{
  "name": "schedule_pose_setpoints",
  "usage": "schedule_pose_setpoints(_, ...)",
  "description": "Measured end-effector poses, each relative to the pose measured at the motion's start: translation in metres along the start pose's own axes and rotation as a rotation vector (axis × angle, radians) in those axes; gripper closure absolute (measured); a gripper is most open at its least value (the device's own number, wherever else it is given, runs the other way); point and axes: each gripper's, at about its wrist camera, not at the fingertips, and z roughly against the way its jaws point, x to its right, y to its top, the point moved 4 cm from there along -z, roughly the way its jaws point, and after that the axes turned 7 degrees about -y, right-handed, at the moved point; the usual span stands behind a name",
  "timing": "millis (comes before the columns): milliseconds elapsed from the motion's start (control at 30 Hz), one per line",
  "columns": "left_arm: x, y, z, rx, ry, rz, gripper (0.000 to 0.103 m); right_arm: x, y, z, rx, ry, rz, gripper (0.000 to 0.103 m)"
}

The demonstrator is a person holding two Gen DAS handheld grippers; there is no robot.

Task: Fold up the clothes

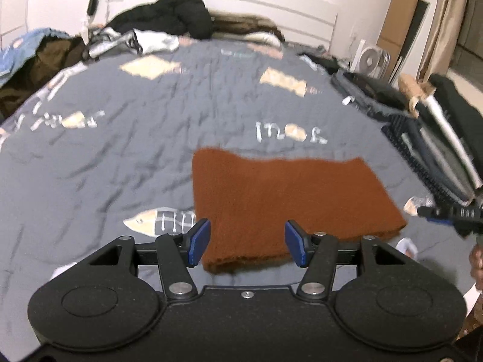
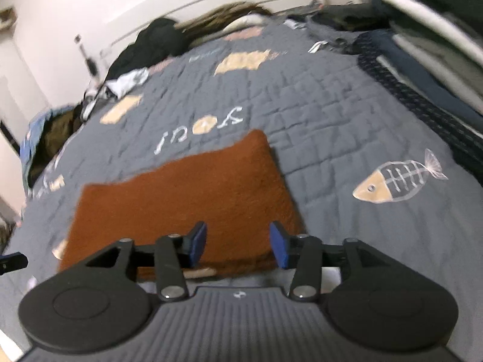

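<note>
Rust cloth (image 1: 280,202) folded flat, bedspread (image 1: 120,150)

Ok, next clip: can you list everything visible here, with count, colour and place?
folded knit garment: one, rust brown, flat on the bed just ahead of both grippers
quilt: one, grey with fish prints, covering the bed
clothes pile: several dark and white pieces, by the headboard
folded clothes stack: dark blue and grey, along the bed's right edge
fan: one, white, beyond the bed at right
left hand-held gripper: black, blue pads, open, empty
right hand-held gripper: black, blue pads, open, empty
</note>
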Motion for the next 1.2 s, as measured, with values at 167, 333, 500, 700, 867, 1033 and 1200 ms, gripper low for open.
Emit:
schedule_pose_setpoints(167, 0.02, 0.012, 0.047, 0.05, -0.006, -0.016, 0.049, -0.019, 0.0, 0.055, 0.027, 0.007, 0.036, 0.051)
schedule_pose_setpoints(333, 0.038, 0.012, 0.09, 0.091, -0.012, -0.047, 0.047, -0.033, 0.004, 0.112, 0.084, 0.019, 0.067, 0.046)
schedule_pose_setpoints(500, 0.045, -0.003, 0.124, 0.127, -0.023, -0.065, 0.043, -0.041, -0.001, 0.151, 0.122, 0.023, 0.086, 0.037)
schedule_pose_setpoints(700, 0.033, -0.017, 0.12, 0.094, -0.007, -0.057, 0.043, -0.038, -0.012, 0.164, 0.111, 0.02, 0.083, 0.031)
schedule_pose_setpoints(867, 0.025, -0.017, 0.095, 0.067, -0.024, -0.025, 0.043, -0.034, -0.019, 0.156, 0.097, 0.011, 0.064, 0.03)
schedule_pose_setpoints(1033, 0.007, -0.02, 0.053, 0.017, -0.092, 0.032, 0.043, -0.03, -0.021, 0.136, 0.067, 0.017, 0.058, 0.03)
schedule_pose_setpoints(1200, -0.031, -0.023, 0.0, -0.039, -0.146, 0.116, 0.043, -0.021, -0.019, 0.096, 0.025, -0.013, 0.066, 0.03)
